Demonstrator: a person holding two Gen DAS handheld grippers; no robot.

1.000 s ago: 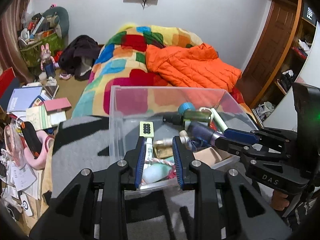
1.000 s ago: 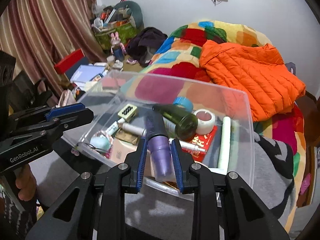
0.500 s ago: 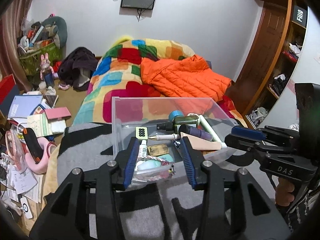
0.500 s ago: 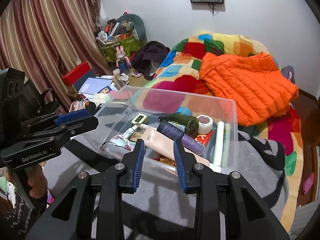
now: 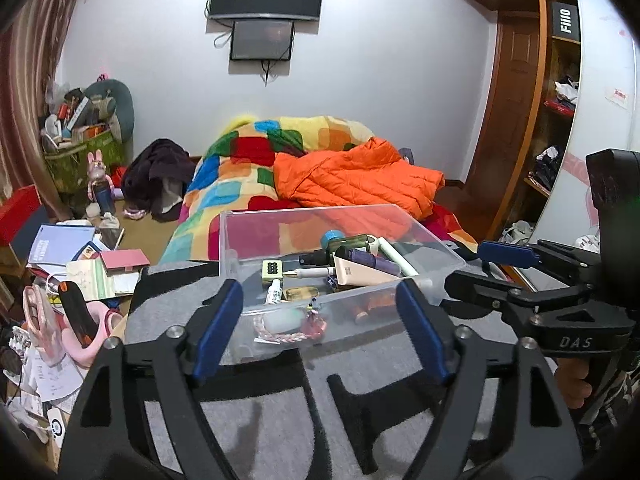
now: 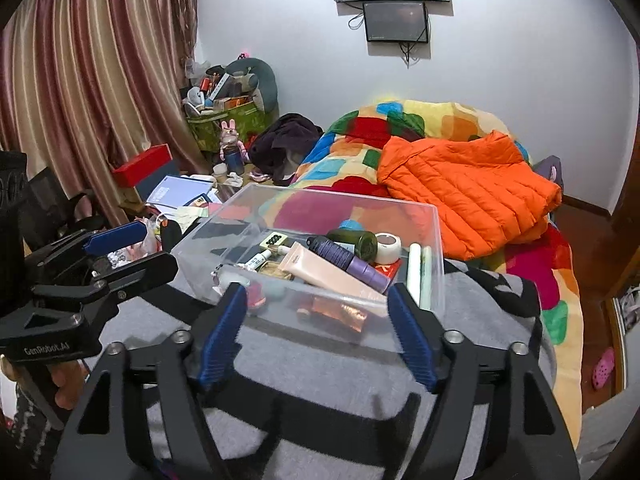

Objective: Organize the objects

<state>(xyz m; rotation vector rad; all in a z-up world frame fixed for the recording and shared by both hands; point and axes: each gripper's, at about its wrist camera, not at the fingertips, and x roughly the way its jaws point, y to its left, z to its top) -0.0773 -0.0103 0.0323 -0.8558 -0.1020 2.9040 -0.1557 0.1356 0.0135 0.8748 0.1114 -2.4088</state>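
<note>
— Were the jaws holding anything?
— No. The left gripper (image 5: pixel 318 328) and right gripper (image 6: pixel 316 330) were both opening, with nothing between them.
— Where was the clear box (image 5: pixel 256 216)?
— Just past the jaws, on the grey blanket (image 6: pixel 304 368), full of bottles and tubes.
</note>
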